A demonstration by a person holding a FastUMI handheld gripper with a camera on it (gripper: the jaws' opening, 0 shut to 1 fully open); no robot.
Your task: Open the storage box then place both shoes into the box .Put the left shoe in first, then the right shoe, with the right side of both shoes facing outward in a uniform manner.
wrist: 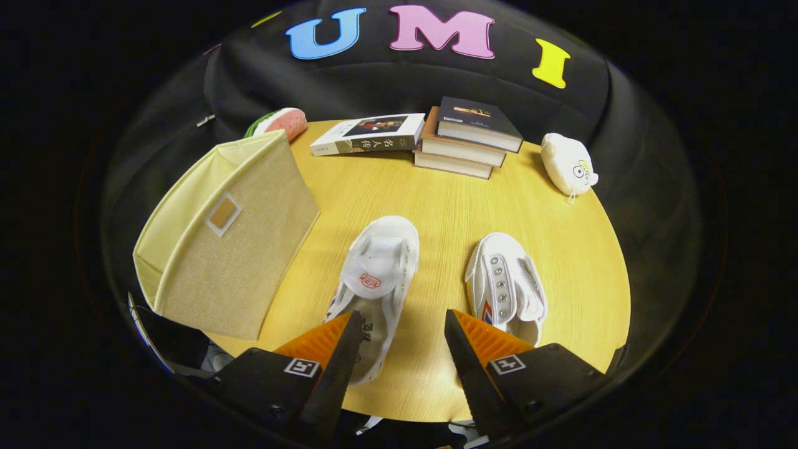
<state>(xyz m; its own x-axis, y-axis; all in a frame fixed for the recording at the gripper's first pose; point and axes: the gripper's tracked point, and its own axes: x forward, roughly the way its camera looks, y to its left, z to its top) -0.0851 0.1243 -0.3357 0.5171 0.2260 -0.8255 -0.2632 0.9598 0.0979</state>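
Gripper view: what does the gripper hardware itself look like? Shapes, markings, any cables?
The gripper has two wedge-shaped fingers that taper to points, with ribbed inner pads. Each sits on a black block-like carrier held by small screws. Each carrier bears a square black-and-white fiducial marker on its top face. The fingers are apart with nothing between them. No cables on the gripper can be made out.

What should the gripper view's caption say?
Open gripper hovering over two white shoes beside a beige storage box.
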